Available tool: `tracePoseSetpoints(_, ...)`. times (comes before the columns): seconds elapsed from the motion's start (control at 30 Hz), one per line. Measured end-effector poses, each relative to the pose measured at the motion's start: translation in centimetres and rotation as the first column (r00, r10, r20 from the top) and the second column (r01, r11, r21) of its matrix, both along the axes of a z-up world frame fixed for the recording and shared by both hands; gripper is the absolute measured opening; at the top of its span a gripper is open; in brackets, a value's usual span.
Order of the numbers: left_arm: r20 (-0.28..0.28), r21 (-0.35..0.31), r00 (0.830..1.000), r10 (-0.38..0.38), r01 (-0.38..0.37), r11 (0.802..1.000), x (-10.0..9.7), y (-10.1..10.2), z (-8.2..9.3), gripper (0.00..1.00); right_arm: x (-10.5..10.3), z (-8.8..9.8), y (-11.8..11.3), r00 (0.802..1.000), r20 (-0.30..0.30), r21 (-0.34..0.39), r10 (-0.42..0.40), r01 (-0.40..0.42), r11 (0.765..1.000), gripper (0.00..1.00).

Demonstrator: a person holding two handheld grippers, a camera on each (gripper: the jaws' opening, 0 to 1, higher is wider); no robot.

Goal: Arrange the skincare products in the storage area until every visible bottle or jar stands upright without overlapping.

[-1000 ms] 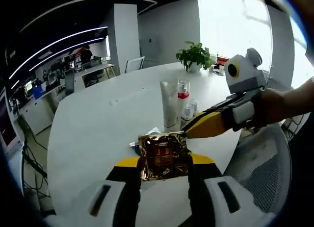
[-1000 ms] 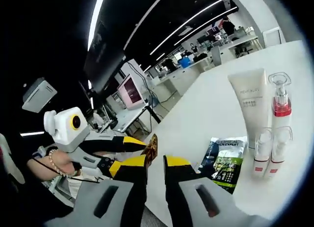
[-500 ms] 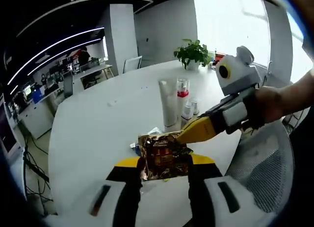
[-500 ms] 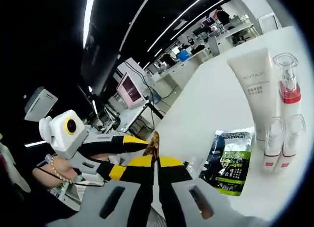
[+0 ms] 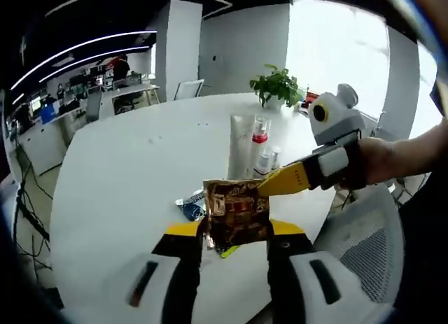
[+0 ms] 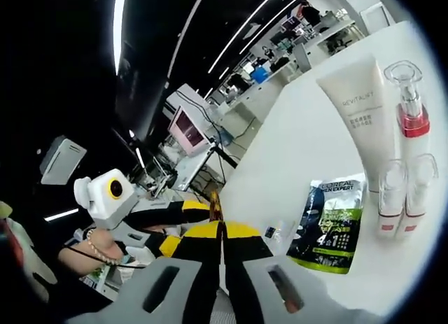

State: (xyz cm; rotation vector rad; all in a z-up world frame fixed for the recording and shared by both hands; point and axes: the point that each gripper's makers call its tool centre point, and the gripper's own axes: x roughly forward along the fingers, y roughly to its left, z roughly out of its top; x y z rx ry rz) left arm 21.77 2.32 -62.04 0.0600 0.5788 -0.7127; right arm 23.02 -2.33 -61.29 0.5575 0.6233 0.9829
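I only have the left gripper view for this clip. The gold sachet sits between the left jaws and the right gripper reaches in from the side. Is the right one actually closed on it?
Observer: Yes. In the right gripper view the right gripper has its jaws pressed together on the gold sachet's edge, seen edge-on.
Operator: What lies on the table beneath?
Observer: A dark green sachet lies flat beside the bottles.
Operator: Are the bottles upright?
Observer: The white tube and the red-collared pump bottle stand side by side, with two small capped bottles in front.
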Motion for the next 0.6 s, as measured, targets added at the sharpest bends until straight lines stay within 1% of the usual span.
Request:
tracePoseSetpoints(0.07,-0.018,-0.055,1.000,0.021,-0.022,0.998,-0.3,0.4,0.3,0.34,-0.1,0.2,-0.1,1.000,0.001,0.003,0.003,-0.003,1.000,0.01)
tracePoseSetpoints(0.1,-0.043,-0.093,0.999,0.031,-0.035,0.995,-0.5,0.5,0.4,0.32,-0.1,0.3,-0.1,1.000,-0.002,0.008,0.005,-0.005,1.000,0.01)
tracePoseSetpoints(0.17,-0.042,-0.093,0.999,0.024,-0.028,0.995,-0.7,1.1,0.4,0.28,-0.2,0.5,-0.1,1.000,0.002,0.015,0.015,-0.015,1.000,0.01)
tracePoseSetpoints(0.3,-0.048,-0.102,0.998,0.038,-0.043,0.994,-1.0,1.8,0.2,0.21,-0.5,0.7,0.2,0.999,0.011,0.009,0.035,-0.035,0.999,0.01)
tracePoseSetpoints(0.43,-0.064,-0.116,0.997,0.044,-0.051,0.992,-1.5,2.0,0.1,0.16,-0.9,0.8,0.7,0.999,0.012,0.017,0.047,-0.047,0.999,0.01)
tracePoseSetpoints(0.5,-0.068,-0.121,0.996,0.056,-0.064,0.991,-1.5,2.4,0.0,0.15,-1.6,0.9,1.2,0.998,0.011,0.017,0.057,-0.057,0.998,0.01)
tracePoseSetpoints(0.6,-0.081,-0.144,0.994,0.080,-0.091,0.985,-1.4,2.9,0.0,0.11,-1.6,0.9,1.3,0.998,0.012,0.014,0.060,-0.060,0.998,0.01)
